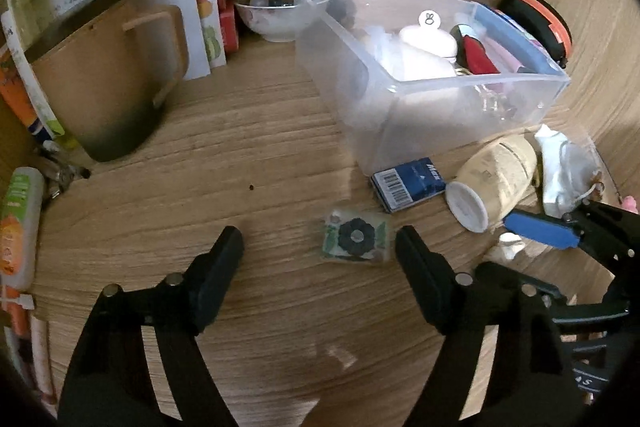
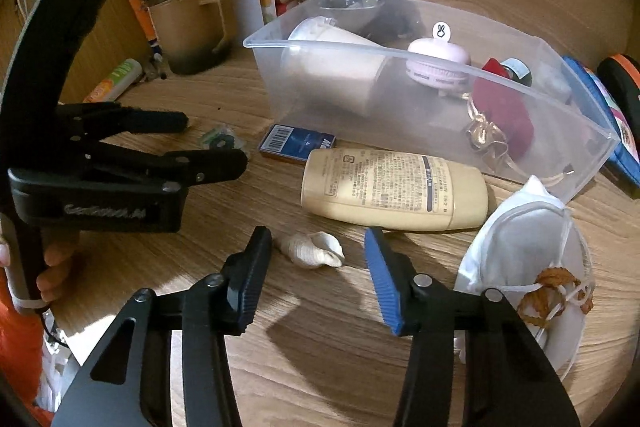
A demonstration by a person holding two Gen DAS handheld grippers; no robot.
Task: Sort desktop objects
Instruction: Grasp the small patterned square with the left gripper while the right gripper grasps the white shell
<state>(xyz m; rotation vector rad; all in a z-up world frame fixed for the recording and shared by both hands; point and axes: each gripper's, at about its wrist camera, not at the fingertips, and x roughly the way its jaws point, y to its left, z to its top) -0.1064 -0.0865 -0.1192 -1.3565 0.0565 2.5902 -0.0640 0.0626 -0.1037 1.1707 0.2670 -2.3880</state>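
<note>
A clear plastic bin (image 1: 480, 87) (image 2: 360, 47) stands on the wooden desk and holds a white cup, a pink round case and a red item. My left gripper (image 1: 320, 247) is open and empty; a small packet with a dark flower (image 1: 356, 235) lies just ahead between its fingers, also seen in the right wrist view (image 2: 222, 139). My right gripper (image 2: 318, 255) is open and empty; a white seashell (image 2: 314, 249) lies between its fingertips. A cream bottle (image 2: 396, 187) (image 1: 492, 179) and a blue box (image 2: 298, 143) (image 1: 410, 183) lie by the bin.
A white face mask (image 2: 528, 247) on a plate sits at the right. A brown mug (image 1: 108, 83), books, papers and a bowl of marbles (image 1: 276, 15) stand at the back. An orange-green tube (image 1: 20, 223) lies at the left. The left gripper shows in the right wrist view (image 2: 216, 143).
</note>
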